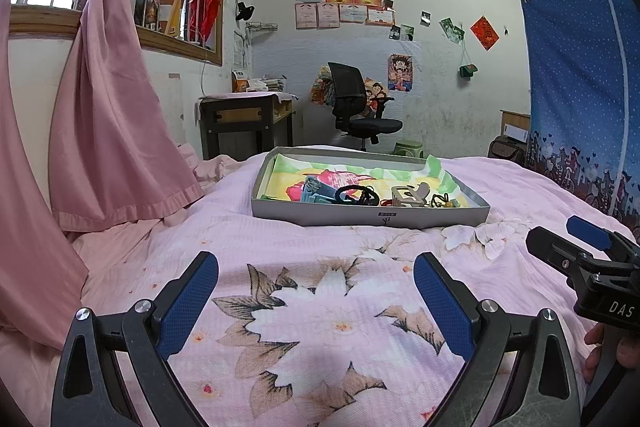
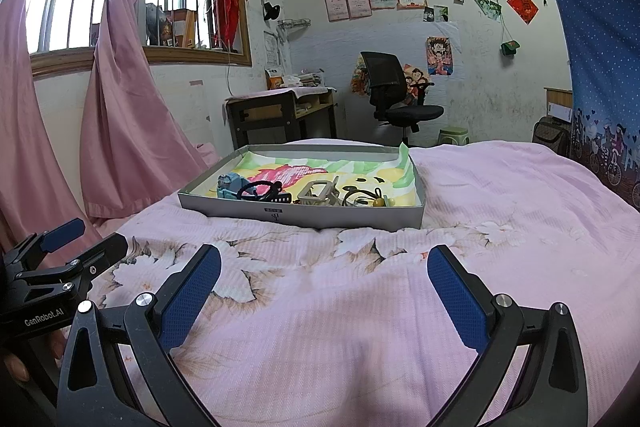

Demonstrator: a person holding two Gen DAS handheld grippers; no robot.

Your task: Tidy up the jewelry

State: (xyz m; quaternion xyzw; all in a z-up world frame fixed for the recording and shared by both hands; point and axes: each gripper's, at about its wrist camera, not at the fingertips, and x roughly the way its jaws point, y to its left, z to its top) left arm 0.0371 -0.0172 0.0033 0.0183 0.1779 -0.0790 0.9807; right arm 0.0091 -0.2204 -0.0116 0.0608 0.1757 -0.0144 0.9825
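Both grippers are hovering low over the bed (image 1: 320,307), left gripper (image 1: 316,291) and right gripper (image 2: 324,291) each spread wide and holding nothing. Ahead, the grey box (image 2: 320,217) is sitting on the bedspread, well apart from both. Jewelry is lying jumbled along its near wall: a teal piece (image 2: 227,187), a black bangle (image 2: 258,190), a pale clip (image 2: 318,195), cords with beads (image 2: 370,199). Judging these light, tangle-prone; bangle rim is offering the firmest hold
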